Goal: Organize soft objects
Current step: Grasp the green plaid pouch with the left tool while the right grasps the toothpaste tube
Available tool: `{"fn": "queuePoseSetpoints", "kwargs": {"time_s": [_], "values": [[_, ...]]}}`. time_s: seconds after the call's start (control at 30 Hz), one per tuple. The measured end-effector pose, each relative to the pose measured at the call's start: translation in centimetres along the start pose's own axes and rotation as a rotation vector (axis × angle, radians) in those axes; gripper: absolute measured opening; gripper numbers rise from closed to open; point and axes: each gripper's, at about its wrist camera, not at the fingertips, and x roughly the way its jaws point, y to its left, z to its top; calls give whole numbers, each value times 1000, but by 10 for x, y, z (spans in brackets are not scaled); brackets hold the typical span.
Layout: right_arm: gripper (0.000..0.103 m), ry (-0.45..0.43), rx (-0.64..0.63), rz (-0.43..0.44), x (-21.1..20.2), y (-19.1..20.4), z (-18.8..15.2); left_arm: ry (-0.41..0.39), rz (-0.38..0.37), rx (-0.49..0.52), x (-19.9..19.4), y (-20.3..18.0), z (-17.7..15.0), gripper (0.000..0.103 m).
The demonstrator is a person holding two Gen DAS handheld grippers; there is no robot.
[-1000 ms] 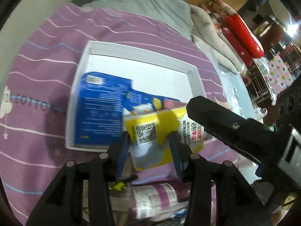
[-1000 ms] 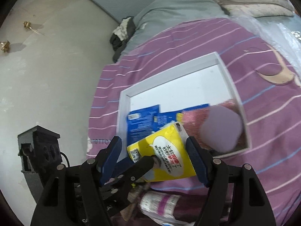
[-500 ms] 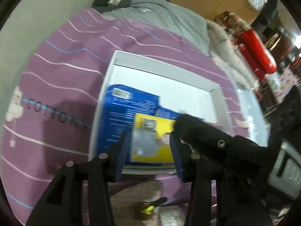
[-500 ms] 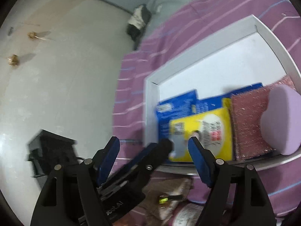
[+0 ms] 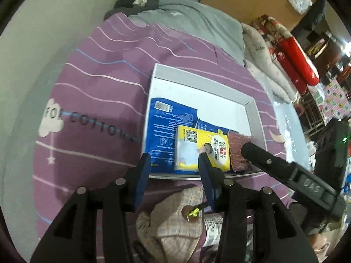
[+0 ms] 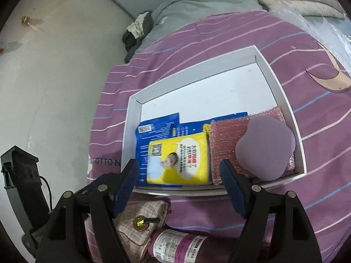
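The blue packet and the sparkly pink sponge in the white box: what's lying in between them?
The yellow packet lies between them, resting partly on the blue packet, with the pink sponge right beside it. The right wrist view shows this best.

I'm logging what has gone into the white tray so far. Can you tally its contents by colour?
Blue packs: 1
Yellow packs: 1
Pink glittery scouring pads: 1
Lilac sponges: 1
Total in the white tray: 4
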Motion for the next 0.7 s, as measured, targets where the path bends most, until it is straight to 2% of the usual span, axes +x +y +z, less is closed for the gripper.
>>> {"fn": "queuePoseSetpoints", "kwargs": {"time_s": [0.1,0.17,0.23,0.33,0.43,0.5,0.57,0.7], "values": [[77,-47,-60,-65,-9,12,-5,-4,-13,-19,-9,4,0,46],[77,-90,-124,-96,-19,24,-9,27,-16,-9,-12,2,-3,46],[77,-119,-185,-94,-33,35,-15,60,-31,23,-15,-5,-6,46],[77,-176,-254,-78,-57,44,-28,58,-26,91,-28,-20,-16,46],[78,-242,-351,-111,-77,46,-51,-5,20,144,-42,-26,-29,46],[79,-291,-414,-141,-87,43,-70,-70,36,140,-49,-24,-44,46],[79,-342,-463,-165,-95,35,-94,-95,51,146,-50,-23,-56,46],[79,-343,-480,-192,-103,17,-123,-119,74,181,-50,-27,-83,46]]}}
